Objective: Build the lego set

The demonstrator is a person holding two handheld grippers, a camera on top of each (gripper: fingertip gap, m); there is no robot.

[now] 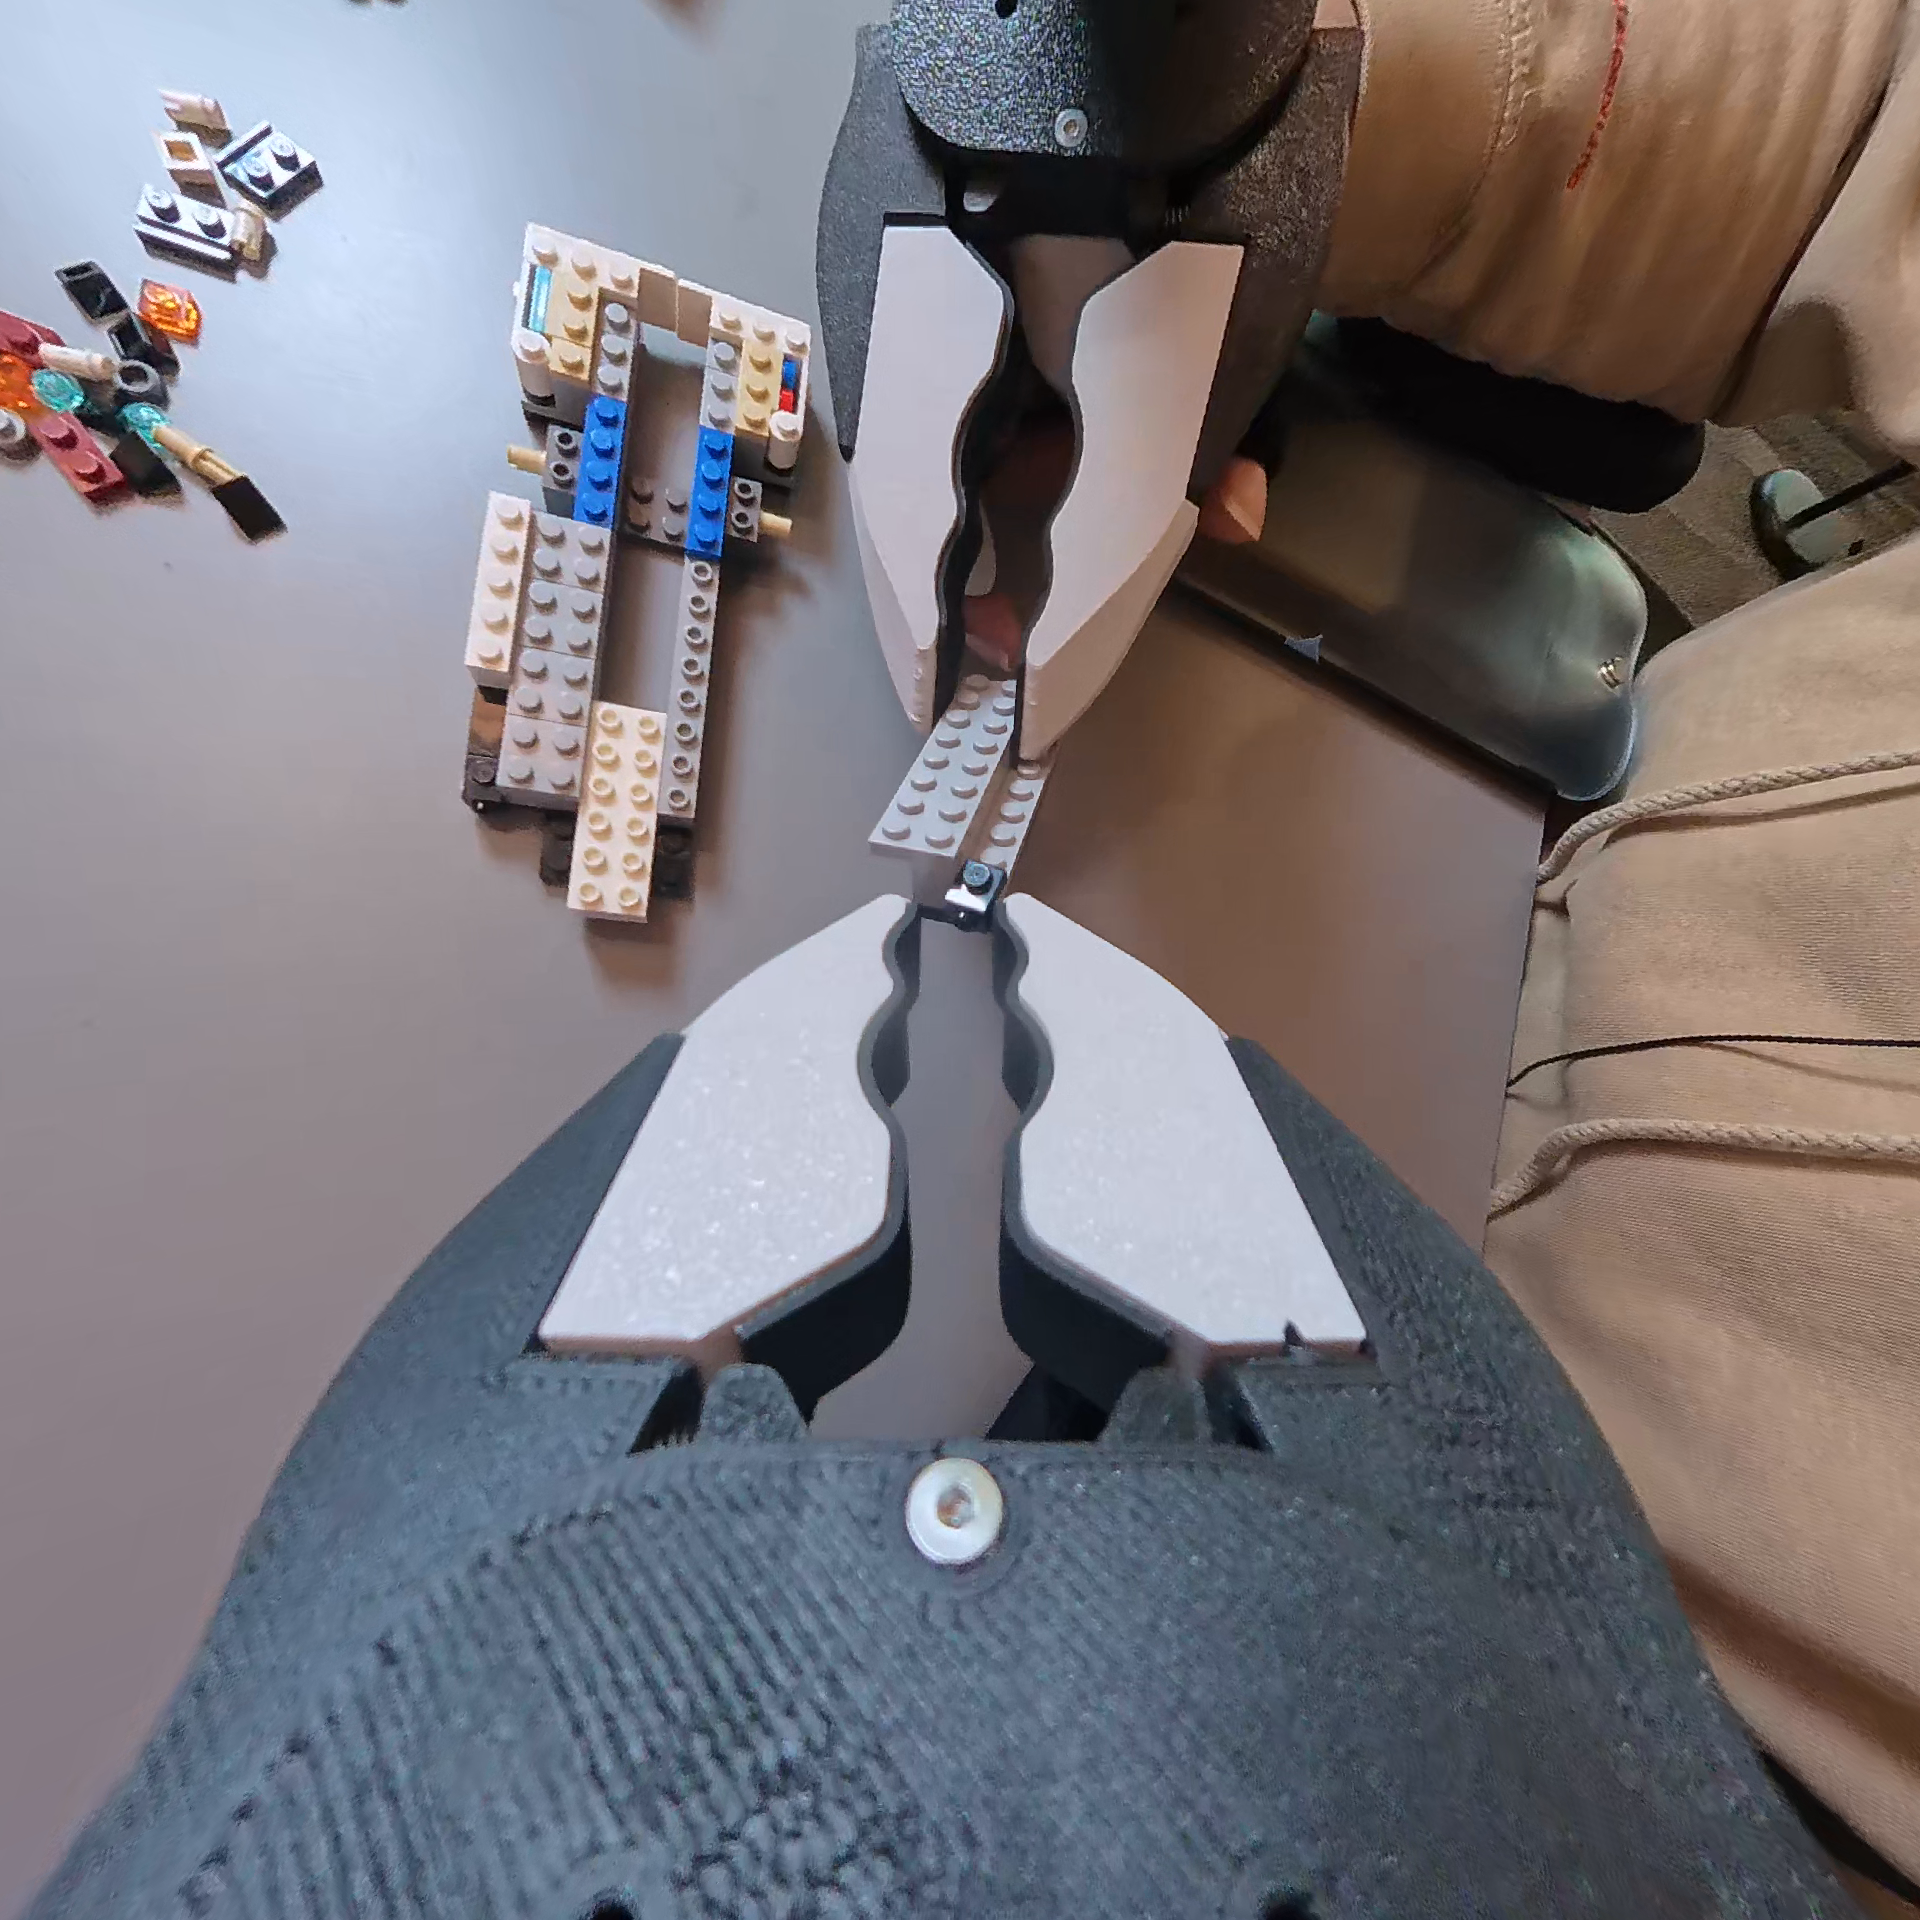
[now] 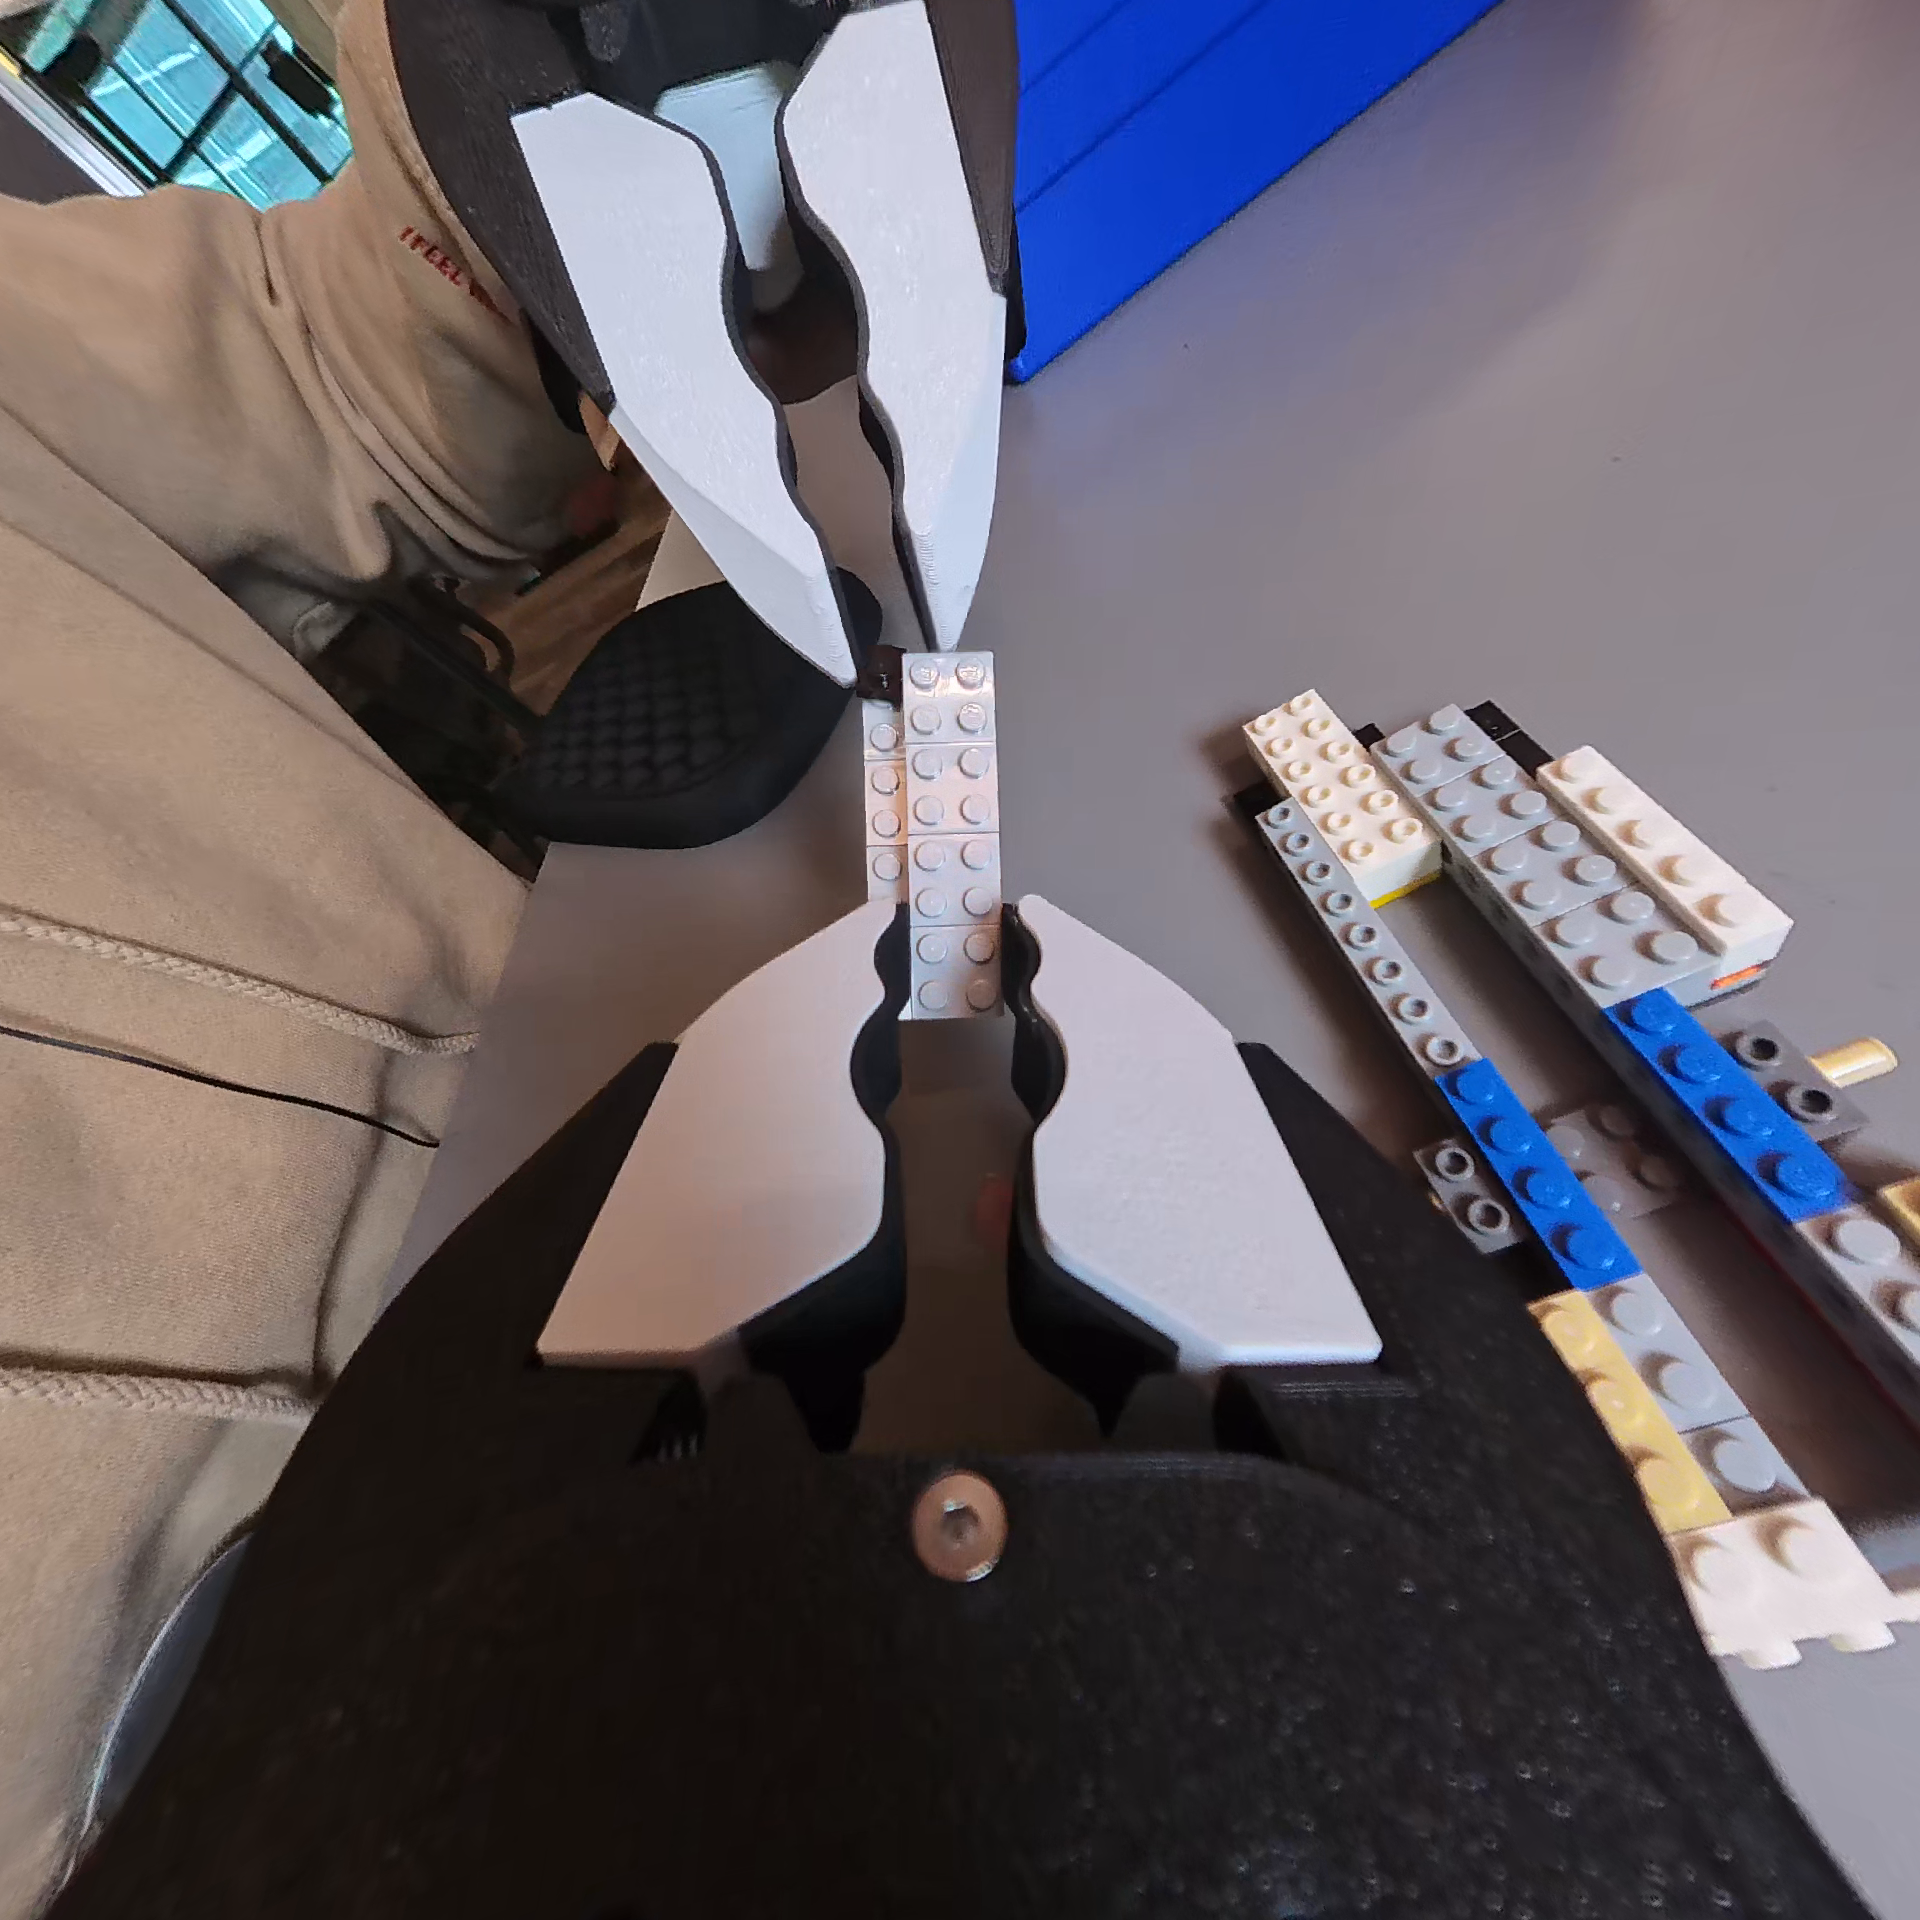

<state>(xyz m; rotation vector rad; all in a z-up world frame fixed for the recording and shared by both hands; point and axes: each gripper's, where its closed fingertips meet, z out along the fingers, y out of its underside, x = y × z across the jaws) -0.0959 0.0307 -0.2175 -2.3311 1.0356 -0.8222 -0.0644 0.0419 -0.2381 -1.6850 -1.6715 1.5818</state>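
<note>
My right gripper (image 2: 953, 909) is shut on one end of a long light-grey plate assembly (image 2: 948, 821) and holds it above the table. It also shows at the top of the left wrist view (image 1: 982, 717), with the grey assembly (image 1: 961, 774) pointing at me. My left gripper (image 1: 958, 906) is shut on a small black piece (image 1: 975, 896), pressed against the free end of the grey assembly. In the right wrist view the left gripper (image 2: 896, 660) comes from above, with the black piece (image 2: 883, 677) at its tips. The partly built model (image 1: 623, 551) lies on the table.
Several small loose pieces (image 1: 135, 343) lie at the far left of the grey table (image 1: 260, 1039). The model (image 2: 1558, 987) lies to the right of my right gripper. A blue box (image 2: 1195, 156) stands behind. A person in beige clothing (image 1: 1714, 987) sits at the table edge.
</note>
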